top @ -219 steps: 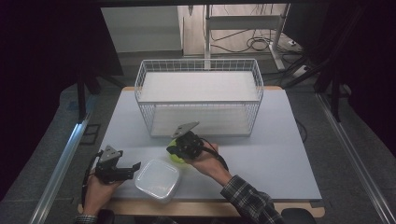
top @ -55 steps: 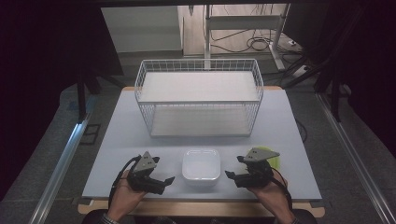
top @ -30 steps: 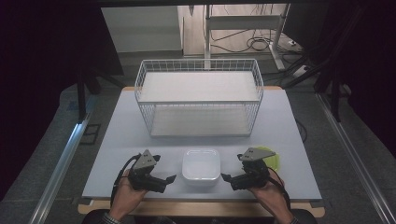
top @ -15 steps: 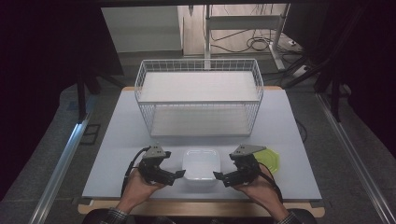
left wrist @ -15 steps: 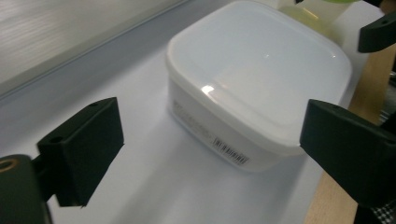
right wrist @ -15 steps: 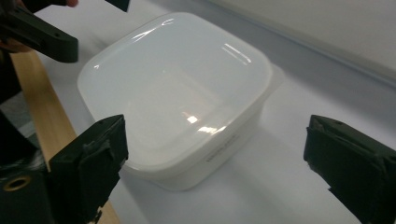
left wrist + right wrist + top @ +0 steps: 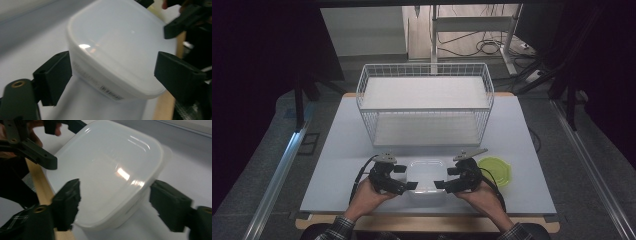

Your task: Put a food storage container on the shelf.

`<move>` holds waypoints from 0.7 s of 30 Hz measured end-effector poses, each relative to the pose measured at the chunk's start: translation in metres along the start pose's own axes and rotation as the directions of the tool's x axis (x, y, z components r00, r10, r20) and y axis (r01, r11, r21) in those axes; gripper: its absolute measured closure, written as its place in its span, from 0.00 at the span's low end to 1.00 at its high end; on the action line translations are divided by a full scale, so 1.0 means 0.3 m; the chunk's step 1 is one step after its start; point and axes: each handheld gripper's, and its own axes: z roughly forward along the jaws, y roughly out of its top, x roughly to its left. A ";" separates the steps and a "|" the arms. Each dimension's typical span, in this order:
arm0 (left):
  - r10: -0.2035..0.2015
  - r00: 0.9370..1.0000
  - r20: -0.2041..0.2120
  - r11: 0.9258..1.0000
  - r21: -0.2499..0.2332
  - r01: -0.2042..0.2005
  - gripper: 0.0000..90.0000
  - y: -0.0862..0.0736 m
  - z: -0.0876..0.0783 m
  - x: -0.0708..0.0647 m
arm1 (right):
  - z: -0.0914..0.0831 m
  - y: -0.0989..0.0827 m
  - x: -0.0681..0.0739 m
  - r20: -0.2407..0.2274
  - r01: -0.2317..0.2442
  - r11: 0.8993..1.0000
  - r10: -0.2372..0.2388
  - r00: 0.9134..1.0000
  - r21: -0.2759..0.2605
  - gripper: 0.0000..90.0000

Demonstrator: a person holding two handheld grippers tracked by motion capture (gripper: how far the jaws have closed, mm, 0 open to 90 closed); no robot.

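A translucent white plastic container lies upside down near the table's front edge. My left gripper reaches in at its left side and my right gripper at its right side. In the left gripper view the container has a corner between my left gripper's jaws, which have just been closing and stand close to its walls. In the right gripper view the container sits likewise between my right gripper's jaws, which have also just been closing. I see no firm pinch on either side. A green lid lies flat to the right of the right hand.
A white wire basket stands at the middle back of the grey table. The wooden front edge runs just behind the container. Dark floor, rails and cables surround the table.
Both hands have moved inward from either side of the container, and their jaws now straddle its near corners. The jaws stand narrower than before. The container and the lid have not moved.
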 end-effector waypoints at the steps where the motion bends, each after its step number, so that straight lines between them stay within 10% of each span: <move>1: -0.007 1.000 -0.001 1.000 0.002 0.007 0.14 0.000 0.000 -0.002 | -0.002 0.000 0.005 0.004 0.000 1.000 0.000 1.000 0.001 0.34; 11: -0.108 0.994 -0.007 0.994 0.018 0.108 0.39 -0.028 -0.047 -0.043 | -0.072 -0.023 0.031 0.005 -0.057 0.998 0.058 0.998 -0.027 0.65; 21: -0.142 0.988 -0.060 0.990 -0.020 0.141 0.69 -0.034 -0.085 -0.092 | -0.095 -0.070 0.037 -0.020 -0.173 0.983 0.172 0.985 -0.061 0.74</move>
